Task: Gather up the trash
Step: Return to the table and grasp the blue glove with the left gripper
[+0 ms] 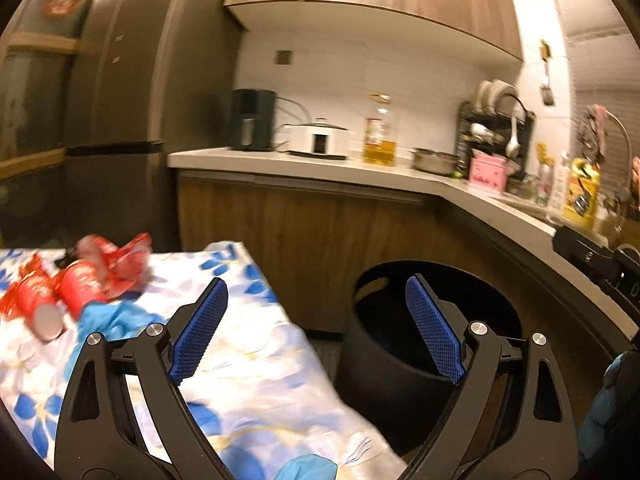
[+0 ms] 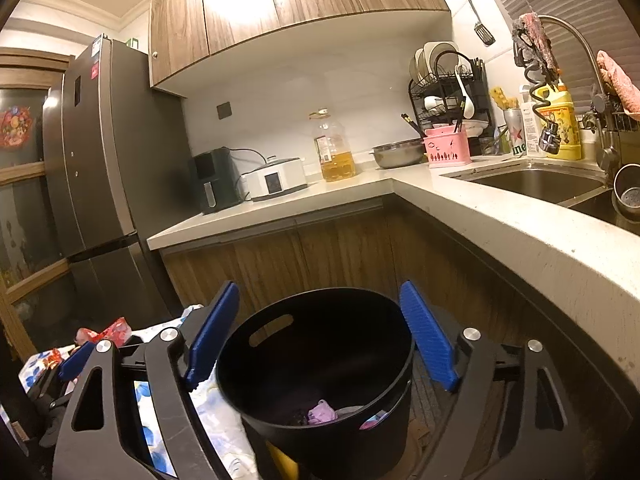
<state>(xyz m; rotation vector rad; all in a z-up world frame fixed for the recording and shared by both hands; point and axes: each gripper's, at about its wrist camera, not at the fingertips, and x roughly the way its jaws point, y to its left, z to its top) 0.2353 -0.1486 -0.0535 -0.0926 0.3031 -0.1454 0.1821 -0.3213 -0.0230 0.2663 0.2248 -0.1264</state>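
A black round bin [image 2: 320, 364] stands on the floor beside a table with a blue-flowered cloth [image 1: 248, 360]. Pale purple and grey scraps [image 2: 320, 416] lie at its bottom. Red paper cups [image 1: 60, 292] and torn red wrappers [image 1: 124, 260] lie at the table's far left, with a crumpled blue glove [image 1: 108, 320] beside them. My left gripper [image 1: 316, 332] is open and empty over the table's edge, the bin [image 1: 400, 360] to its right. My right gripper [image 2: 320, 336] is open and empty above the bin's mouth. Red trash also shows in the right wrist view [image 2: 104, 334].
An L-shaped counter [image 2: 500, 236] wraps behind and right of the bin, holding an oil bottle [image 2: 332, 148], cooker [image 2: 276, 180], metal bowl [image 2: 396, 154], dish rack [image 2: 448, 92] and sink [image 2: 528, 180]. A tall grey fridge [image 2: 100, 152] stands left. Another blue glove [image 1: 308, 468] lies near the table's front.
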